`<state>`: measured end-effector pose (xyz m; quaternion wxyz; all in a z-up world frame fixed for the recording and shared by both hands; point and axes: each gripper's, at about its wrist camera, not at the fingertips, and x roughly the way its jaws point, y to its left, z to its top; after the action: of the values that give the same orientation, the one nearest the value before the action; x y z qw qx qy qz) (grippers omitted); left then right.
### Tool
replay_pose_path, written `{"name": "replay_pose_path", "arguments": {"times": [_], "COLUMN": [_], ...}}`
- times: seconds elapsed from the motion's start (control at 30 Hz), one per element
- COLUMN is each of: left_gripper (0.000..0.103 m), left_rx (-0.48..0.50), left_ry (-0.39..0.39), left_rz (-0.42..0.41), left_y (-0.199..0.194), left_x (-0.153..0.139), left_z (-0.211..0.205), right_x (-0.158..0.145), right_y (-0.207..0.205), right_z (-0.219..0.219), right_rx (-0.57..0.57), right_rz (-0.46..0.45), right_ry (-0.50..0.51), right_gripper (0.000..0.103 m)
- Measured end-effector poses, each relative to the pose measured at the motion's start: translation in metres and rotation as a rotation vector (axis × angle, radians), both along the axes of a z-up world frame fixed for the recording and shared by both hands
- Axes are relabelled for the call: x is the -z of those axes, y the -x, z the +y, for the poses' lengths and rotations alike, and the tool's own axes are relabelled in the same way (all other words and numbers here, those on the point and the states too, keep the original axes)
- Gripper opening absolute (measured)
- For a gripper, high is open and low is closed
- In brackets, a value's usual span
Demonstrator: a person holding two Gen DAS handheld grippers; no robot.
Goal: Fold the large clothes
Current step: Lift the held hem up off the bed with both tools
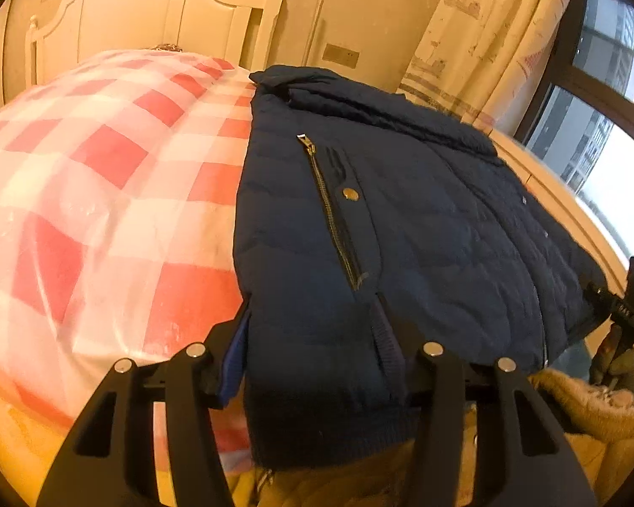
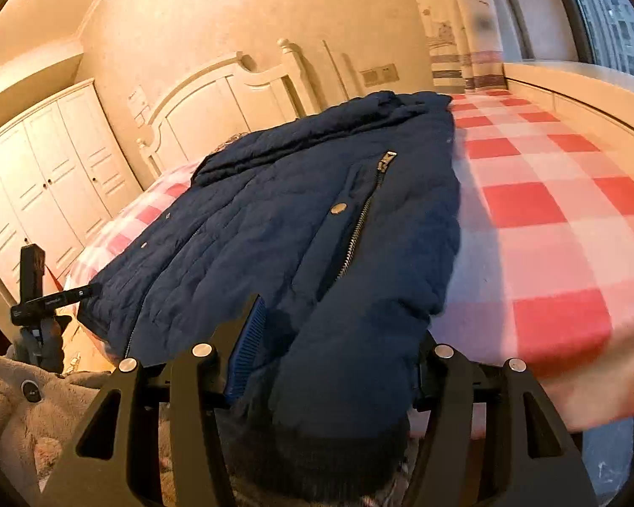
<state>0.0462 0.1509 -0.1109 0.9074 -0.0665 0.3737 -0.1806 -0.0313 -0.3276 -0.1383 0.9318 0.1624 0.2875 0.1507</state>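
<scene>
Warm, yellow-orange indoor light over both views, with cooler grey daylight entering through the window (image 1: 587, 97) at right. Navy jacket (image 1: 401, 232) rendered dark, its quilting only faintly legible; zip and snap catching small glints. Soft sheen on the checked bedcover (image 1: 105, 177) in the left view. Strong fisheye bending of the headboard (image 2: 232, 93), wardrobe (image 2: 42, 169) and sill, black vignette in every corner. Near edge of the bedcover in the right view smeared by blur, curtain (image 2: 465, 34) slightly soft. Black tool parts in the foreground sharp, nearly featureless.
</scene>
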Motion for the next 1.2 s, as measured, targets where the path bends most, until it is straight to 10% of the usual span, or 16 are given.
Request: {"name": "replay_pose_path", "arguments": {"times": [0.3, 0.4, 0.47, 0.57, 0.73, 1.2], "left_gripper": [0.067, 0.044, 0.018, 0.013, 0.011, 0.012], "left_rx": [0.091, 0.094, 0.106, 0.124, 0.122, 0.275], "left_ry": [-0.098, -0.079, -0.005, 0.060, 0.401, 0.764], "left_rz": [-0.003, 0.001, 0.006, -0.027, -0.083, -0.395], "left_y": [0.010, 0.010, 0.005, 0.005, 0.020, 0.098], "left_x": [0.000, 0.000, -0.003, -0.011, -0.054, -0.168], "left_z": [-0.018, -0.014, -0.011, -0.008, 0.032, 0.098], "right_x": [0.000, 0.002, 0.004, 0.000, -0.022, -0.173], "right_y": [0.019, 0.024, 0.019, 0.019, 0.041, 0.120], "right_z": [-0.002, -0.006, 0.000, 0.008, -0.005, 0.007], "right_rx": [-0.042, -0.024, -0.019, -0.017, -0.021, -0.143], "right_rz": [0.022, 0.012, -0.003, -0.048, -0.153, -0.570], "right_ry": [-0.004, -0.015, -0.010, -0.020, -0.174, -0.210], "right_gripper": [0.053, 0.039, 0.030, 0.025, 0.021, 0.020]}}
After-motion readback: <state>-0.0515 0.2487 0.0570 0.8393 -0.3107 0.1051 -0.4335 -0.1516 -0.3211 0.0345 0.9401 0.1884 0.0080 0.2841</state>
